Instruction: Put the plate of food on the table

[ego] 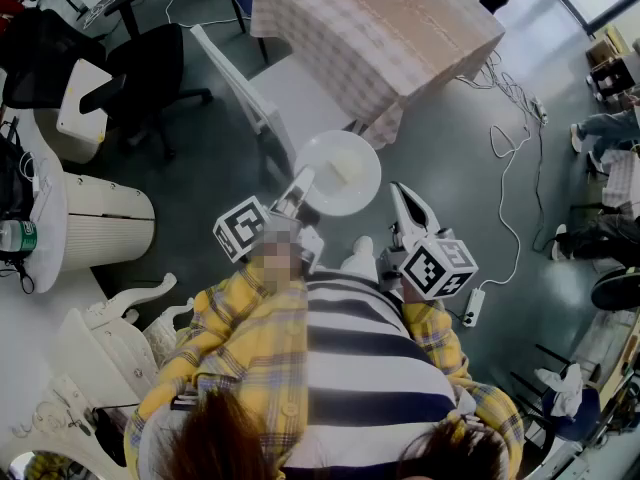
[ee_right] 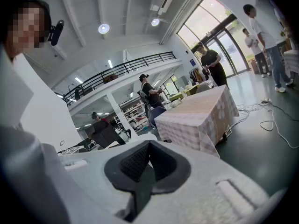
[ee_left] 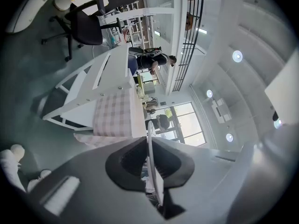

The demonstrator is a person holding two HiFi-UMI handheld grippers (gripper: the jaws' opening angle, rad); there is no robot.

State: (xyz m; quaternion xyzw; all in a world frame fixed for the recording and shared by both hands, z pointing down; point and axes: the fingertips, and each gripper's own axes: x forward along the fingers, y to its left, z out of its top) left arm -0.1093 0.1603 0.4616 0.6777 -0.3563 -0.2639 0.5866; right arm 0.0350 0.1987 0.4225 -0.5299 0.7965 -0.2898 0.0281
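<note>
Plate [ego: 340,173] level, face up | left gripper [ego: 300,190] fingers grasp rim | right gripper [ego: 398,192] clenched

No legible text, labels, brands, numbers or signs in any view.

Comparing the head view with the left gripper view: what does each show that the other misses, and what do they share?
Head view only: the whole round plate from above, the right gripper beside it, and cables on the floor. Left gripper view only: the plate's rim seen edge-on, pinched between the left gripper's jaws, plus ceiling lights and people standing beyond. Both: the plate, the checked-cloth table and the white chair ahead.
</note>
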